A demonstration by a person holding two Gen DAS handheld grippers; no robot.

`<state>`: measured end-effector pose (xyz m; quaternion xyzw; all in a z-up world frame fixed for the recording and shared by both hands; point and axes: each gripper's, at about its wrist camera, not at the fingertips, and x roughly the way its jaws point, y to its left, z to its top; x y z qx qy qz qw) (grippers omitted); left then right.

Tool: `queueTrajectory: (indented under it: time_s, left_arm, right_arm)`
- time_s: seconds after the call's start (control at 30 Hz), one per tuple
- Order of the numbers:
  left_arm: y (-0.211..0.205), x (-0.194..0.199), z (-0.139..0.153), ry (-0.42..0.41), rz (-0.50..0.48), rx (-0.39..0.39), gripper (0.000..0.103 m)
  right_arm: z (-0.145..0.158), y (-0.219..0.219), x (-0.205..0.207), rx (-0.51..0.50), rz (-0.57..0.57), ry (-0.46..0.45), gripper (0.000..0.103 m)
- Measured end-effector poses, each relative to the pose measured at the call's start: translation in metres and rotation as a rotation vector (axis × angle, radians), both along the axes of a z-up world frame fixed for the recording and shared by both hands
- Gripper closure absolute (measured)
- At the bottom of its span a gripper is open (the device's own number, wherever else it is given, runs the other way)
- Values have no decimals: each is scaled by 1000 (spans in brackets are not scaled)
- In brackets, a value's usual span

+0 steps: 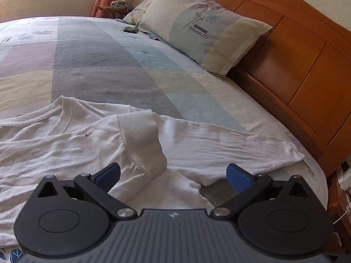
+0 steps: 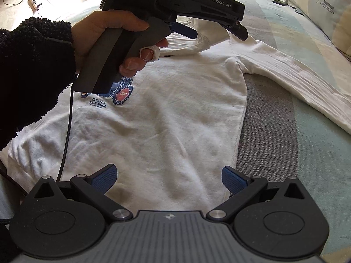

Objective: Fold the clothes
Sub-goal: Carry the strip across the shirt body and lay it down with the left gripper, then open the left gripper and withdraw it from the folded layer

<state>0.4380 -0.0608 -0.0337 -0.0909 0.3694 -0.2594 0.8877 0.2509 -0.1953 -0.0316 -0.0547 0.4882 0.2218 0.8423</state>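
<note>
My left gripper (image 1: 173, 175): I am holding its two blue pads wide apart at the bottom of the left wrist view. Nothing is sitting between them. They are hanging just over the shirt.

My right gripper (image 2: 169, 178): I am holding its blue pads wide apart too, low in the right wrist view. It is gripping nothing. It is floating over the bottom part of the shirt.

White long-sleeve shirt (image 2: 166, 109): it is lying flat on the bed, front side up, filling the middle of the right wrist view. A blue and red picture with words (image 2: 118, 94) is showing on the chest.

Sleeve cuff (image 1: 144, 140): one sleeve is lying folded over the chest, its ribbed end sitting in the middle of the left wrist view, just above my left pads.

Other sleeve (image 2: 296, 81): it is stretching out to the right side of the right wrist view.

My left hand (image 2: 105, 37): it is squeezing the grey handle at the upper left of the right wrist view, with a black fuzzy sleeve (image 2: 28, 72) behind it.

Bed sheet (image 1: 92, 61): it is showing soft coloured squares under the shirt.

Pillow (image 1: 204, 28): it is leaning on the wooden headboard (image 1: 296, 50) at the upper right of the left wrist view.
</note>
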Motion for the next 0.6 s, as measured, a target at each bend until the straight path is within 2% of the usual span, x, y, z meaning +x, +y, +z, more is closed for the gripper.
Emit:
queueTrajectory:
  time_s: [0.17, 0.33, 0.5, 0.6]
  left_arm:
    - [30, -11, 4, 22, 45, 6, 1]
    - [78, -42, 3, 23, 123, 37, 1]
    - [133, -79, -6, 36, 271, 56, 1]
    - [167, -92, -11, 48, 390, 0, 1]
  right_arm:
    - [1, 1, 0, 2, -2, -5, 0]
    - [1, 4, 2, 15, 2, -16, 0]
    - [1, 7, 9, 20, 1, -20, 0]
    - [0, 10, 13, 21, 1, -21, 0]
